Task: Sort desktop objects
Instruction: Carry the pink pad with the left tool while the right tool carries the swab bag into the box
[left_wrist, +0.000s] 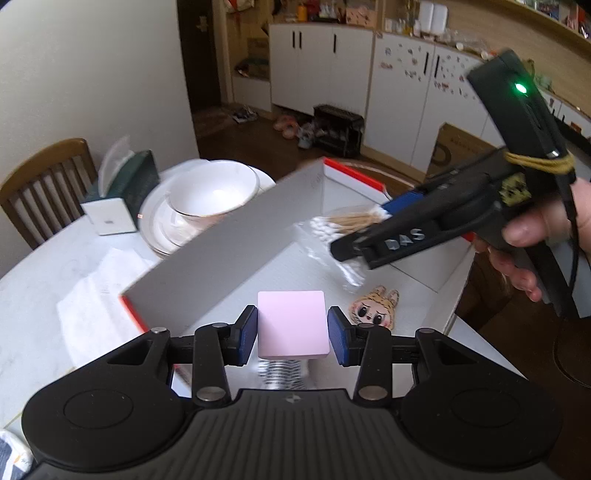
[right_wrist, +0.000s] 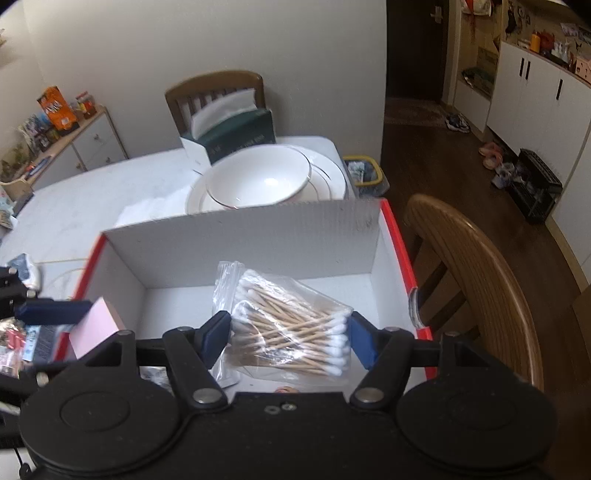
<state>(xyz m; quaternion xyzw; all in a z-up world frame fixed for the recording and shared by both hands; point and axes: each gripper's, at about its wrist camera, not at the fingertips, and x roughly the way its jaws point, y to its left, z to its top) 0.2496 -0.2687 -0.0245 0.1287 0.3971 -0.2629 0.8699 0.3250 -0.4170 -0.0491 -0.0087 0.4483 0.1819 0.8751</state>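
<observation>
Left gripper (left_wrist: 291, 334) jaws clamp the pink block (left_wrist: 291, 323) over the box (left_wrist: 221, 243) at the bench's near edge; right gripper (right_wrist: 290, 339) jaws pinch the cotton-swab bag (right_wrist: 291, 325) above it: slippery plastic could slide out early, missing the box

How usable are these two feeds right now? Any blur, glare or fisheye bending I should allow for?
Left wrist view: the right gripper and bag of cotton swabs are motion-smeared, the pink block is sharp, and the box wall bows from fisheye. Right wrist view: the swabs are readable, the left gripper is blurred at the edge, and the bowl shows mild glare.
</observation>
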